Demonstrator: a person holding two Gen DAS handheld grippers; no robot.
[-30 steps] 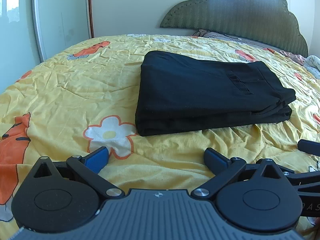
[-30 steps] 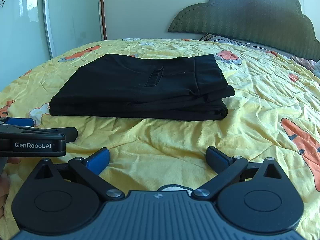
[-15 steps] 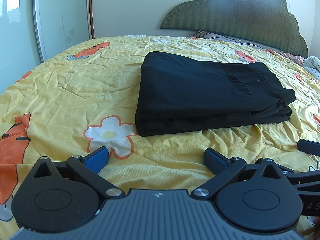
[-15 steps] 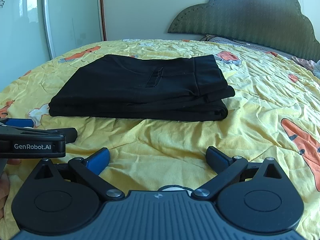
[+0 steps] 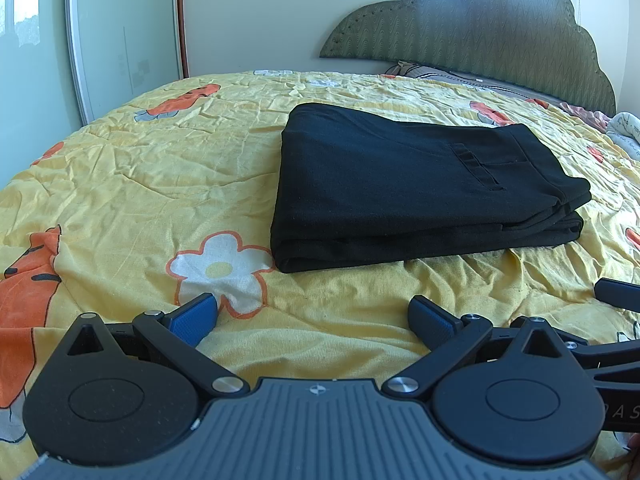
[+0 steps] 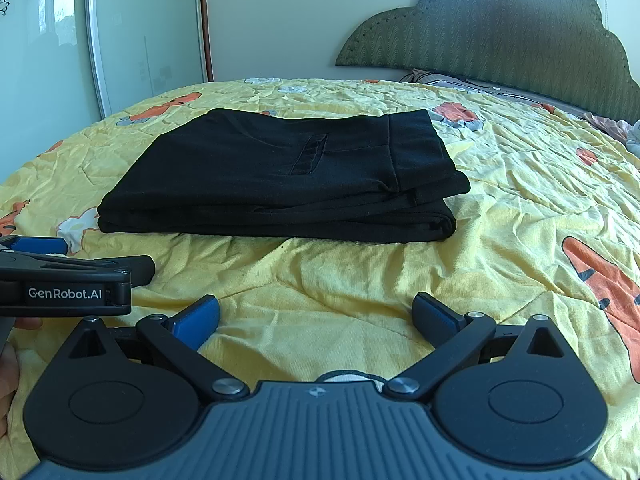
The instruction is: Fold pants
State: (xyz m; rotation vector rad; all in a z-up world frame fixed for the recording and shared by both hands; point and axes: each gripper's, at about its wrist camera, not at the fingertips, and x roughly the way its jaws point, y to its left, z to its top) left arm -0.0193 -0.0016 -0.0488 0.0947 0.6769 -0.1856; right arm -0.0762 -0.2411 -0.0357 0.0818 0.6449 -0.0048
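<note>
The black pants (image 5: 420,184) lie folded into a compact rectangular stack on the yellow bedspread (image 5: 160,184), toward the far middle of the bed, waistband edge at the right. Your left gripper (image 5: 314,316) and right gripper (image 6: 316,314) sit near you, well apart from the stack, each with its blue fingers (image 6: 198,316) spread wide and holding nothing. Judge the folding as complete or nearly so: the layers look even, and at most a final tidy of the right-hand edges remains.
</note>
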